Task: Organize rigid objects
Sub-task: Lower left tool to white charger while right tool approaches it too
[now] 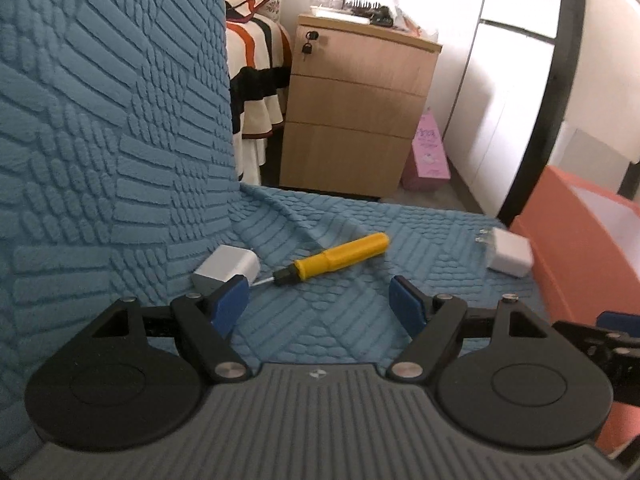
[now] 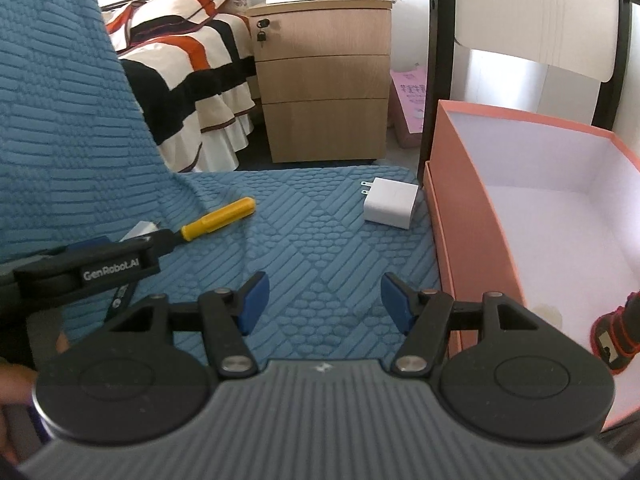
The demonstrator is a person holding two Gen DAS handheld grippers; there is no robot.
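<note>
On the blue textured cover point(image 2: 304, 216) lie three loose things: a yellow screwdriver point(image 1: 336, 258), a white charger point(image 1: 226, 268) touching its metal tip near the backrest, and a second white charger point(image 2: 390, 202) just beside the orange box point(image 2: 472, 216). Both tools hover above the cushion. The left gripper point(image 1: 320, 300) has its fingers spread apart with nothing between them, near the first charger. The right gripper point(image 2: 320, 300) is likewise released and empty, with the second charger ahead of it. One red-and-black item point(image 2: 612, 340) already sits inside the box, so I judge the sorting barely begun, with three pieces left to move.
</note>
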